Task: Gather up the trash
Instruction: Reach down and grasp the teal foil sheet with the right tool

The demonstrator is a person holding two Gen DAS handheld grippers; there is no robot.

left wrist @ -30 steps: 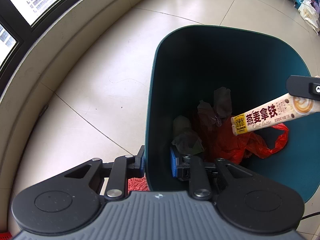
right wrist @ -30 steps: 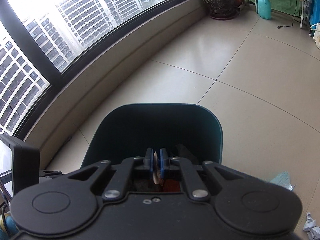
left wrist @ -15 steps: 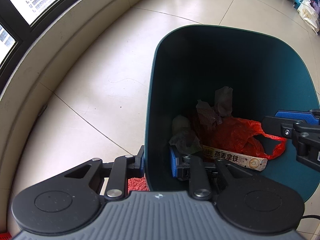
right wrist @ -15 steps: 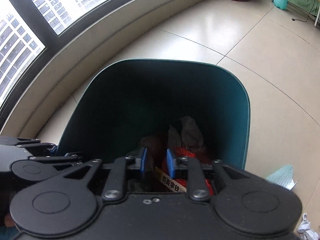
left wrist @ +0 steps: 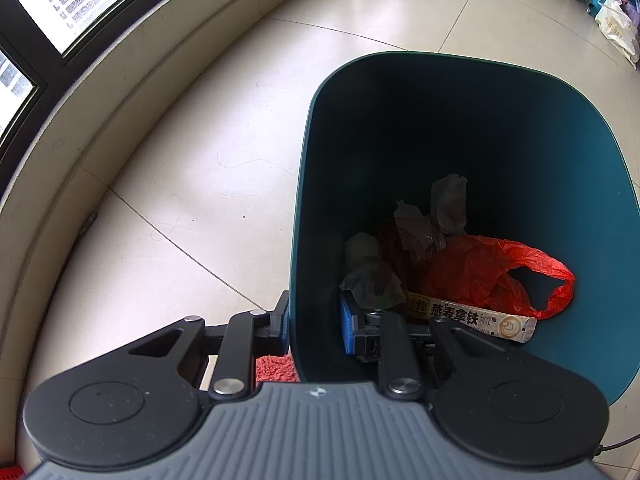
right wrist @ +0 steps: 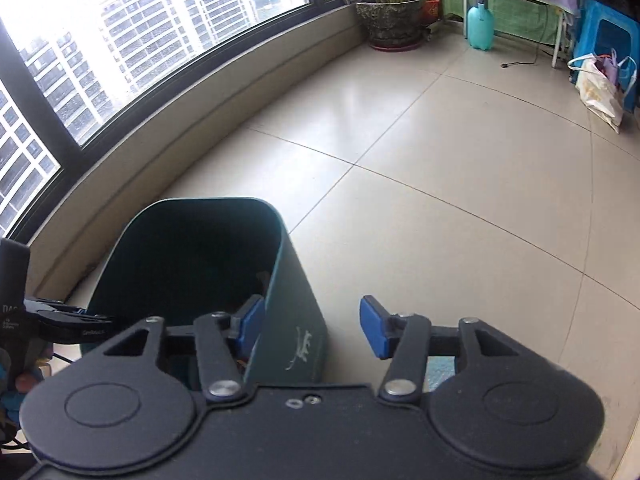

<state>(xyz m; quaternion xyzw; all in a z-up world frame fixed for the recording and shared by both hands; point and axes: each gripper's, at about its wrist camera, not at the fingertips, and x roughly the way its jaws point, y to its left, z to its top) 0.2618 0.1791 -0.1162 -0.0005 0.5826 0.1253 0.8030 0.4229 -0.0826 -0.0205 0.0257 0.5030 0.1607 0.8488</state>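
The left gripper (left wrist: 314, 320) clamps the near wall of the teal trash bin (left wrist: 304, 184). The right gripper (right wrist: 312, 326) is spread wide, straddling the bin's right wall. Inside the bin, an oat latte sachet (left wrist: 472, 317) lies against a red plastic bag (left wrist: 492, 268).

One teal trash bin (left wrist: 520, 152) is seen on the tiled floor. Inside it, one oat latte sachet (left wrist: 472, 317), one red plastic bag (left wrist: 492, 268) and about three crumpled grey tissues (left wrist: 450, 204) can be counted; the exact number of tissues cannot be told. Elsewhere, one potted plant (right wrist: 390, 16), one turquoise spray bottle (right wrist: 480, 24), one blue stool (right wrist: 608, 36) and one white shopping bag (right wrist: 600, 92) are visible. Two grippers are counted: the left gripper (left wrist: 314, 322) and the right gripper (right wrist: 312, 326).
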